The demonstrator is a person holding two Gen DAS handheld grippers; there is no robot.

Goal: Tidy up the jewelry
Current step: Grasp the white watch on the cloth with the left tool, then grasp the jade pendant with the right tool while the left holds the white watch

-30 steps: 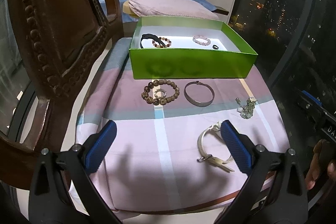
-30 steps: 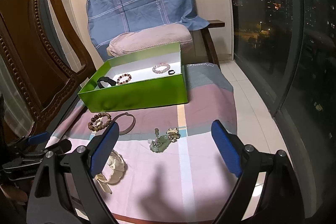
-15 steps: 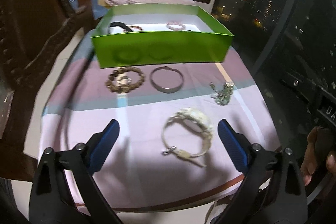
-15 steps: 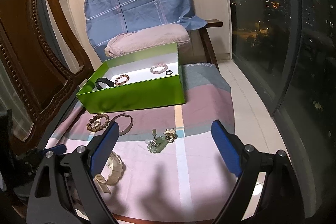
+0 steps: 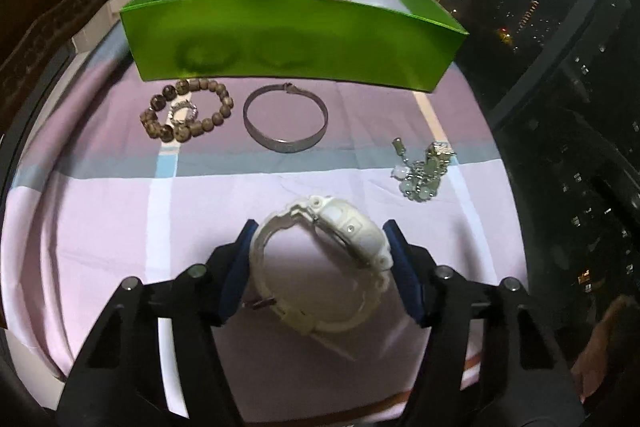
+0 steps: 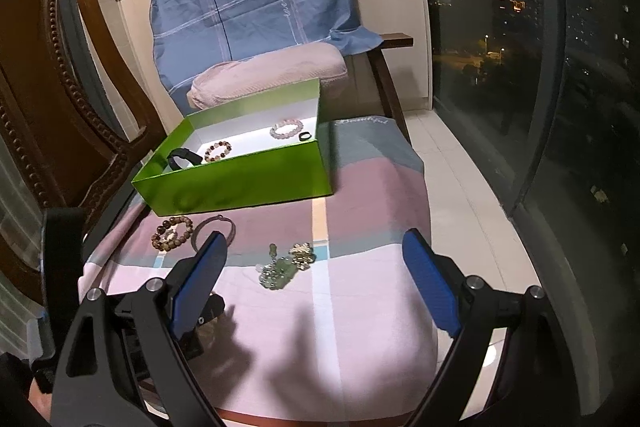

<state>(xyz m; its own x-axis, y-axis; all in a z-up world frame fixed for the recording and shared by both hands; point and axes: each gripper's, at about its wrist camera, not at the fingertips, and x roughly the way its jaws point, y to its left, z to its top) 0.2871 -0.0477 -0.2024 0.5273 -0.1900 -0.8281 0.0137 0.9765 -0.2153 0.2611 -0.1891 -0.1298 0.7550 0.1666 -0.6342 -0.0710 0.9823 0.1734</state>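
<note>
Since a second ago the left gripper (image 5: 320, 263) has come down and forward over the pink striped cloth (image 5: 100, 227), so that the chunky white plastic wristwatch (image 5: 324, 259), then lying ahead of it, now sits between its blue pads. Its jaws are closing around the watch; whether the pads already press on the strap cannot be told.

Across the cloth from left to right lie a brown wooden bead bracelet (image 5: 186, 109) with a small sparkly ring (image 5: 183, 111) inside its loop, a plain silver metal bangle (image 5: 286, 119) just beside it, and a tangle of pale green stones and silver chain (image 5: 424, 173) well apart to the right. Behind them stands the shallow green cardboard box (image 5: 292, 47), which holds a black band (image 6: 183, 159), a dark beaded bracelet (image 6: 218, 151), a pink beaded bracelet (image 6: 286, 129) and a small black ring (image 6: 305, 136).

The right gripper (image 6: 316, 283) hovers above the cloth with its jaws spread wide and nothing between them.
</note>
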